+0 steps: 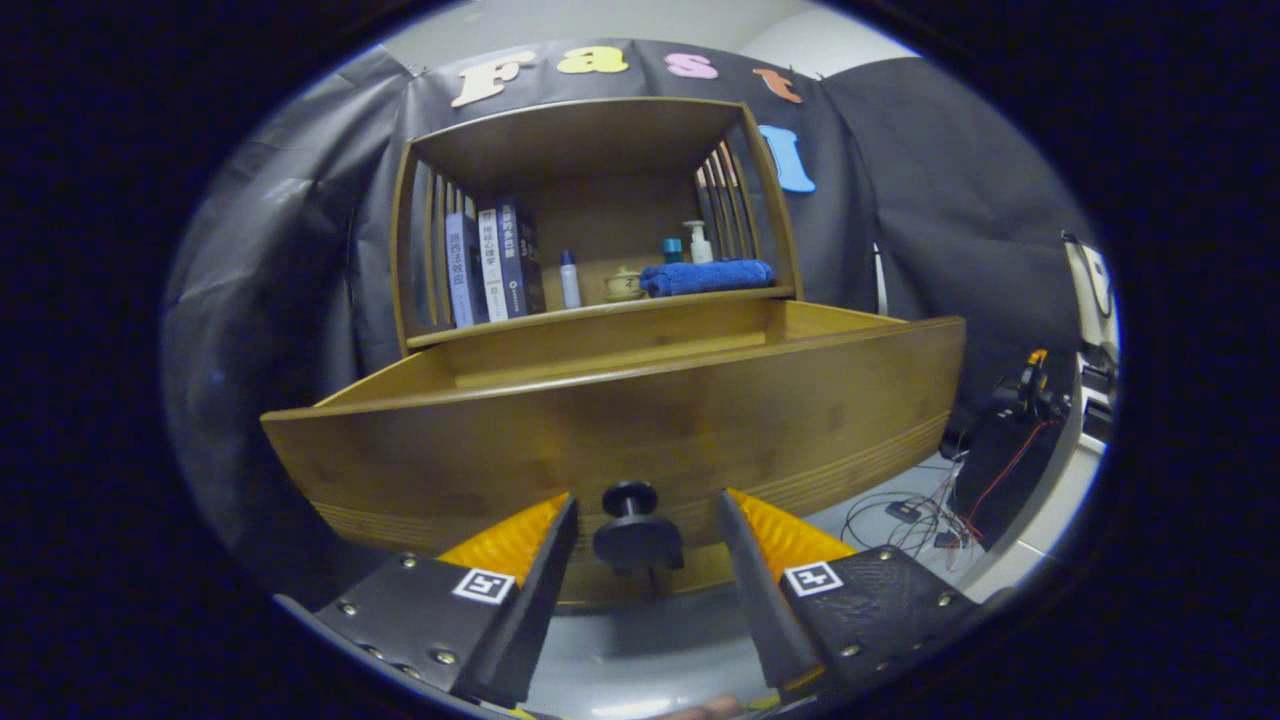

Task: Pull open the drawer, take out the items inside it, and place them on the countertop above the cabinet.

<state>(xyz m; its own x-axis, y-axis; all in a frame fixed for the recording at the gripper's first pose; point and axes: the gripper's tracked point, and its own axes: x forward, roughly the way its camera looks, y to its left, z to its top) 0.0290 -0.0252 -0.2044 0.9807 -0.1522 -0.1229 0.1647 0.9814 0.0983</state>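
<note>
Black cloth walls the booth behind a wooden cabinet (600,200). At 6 o'clock the tool (645,520) is released, its fingers (545,560) spread to either side of the dark knob (636,530), which sits between them, untouched. That knob belongs to the drawer (620,420), pulled out toward the tool at 12 o'clock. Beyond it, the surface (600,312) carries books (492,262), bottles (570,280) and a folded blue towel (706,276).
</note>
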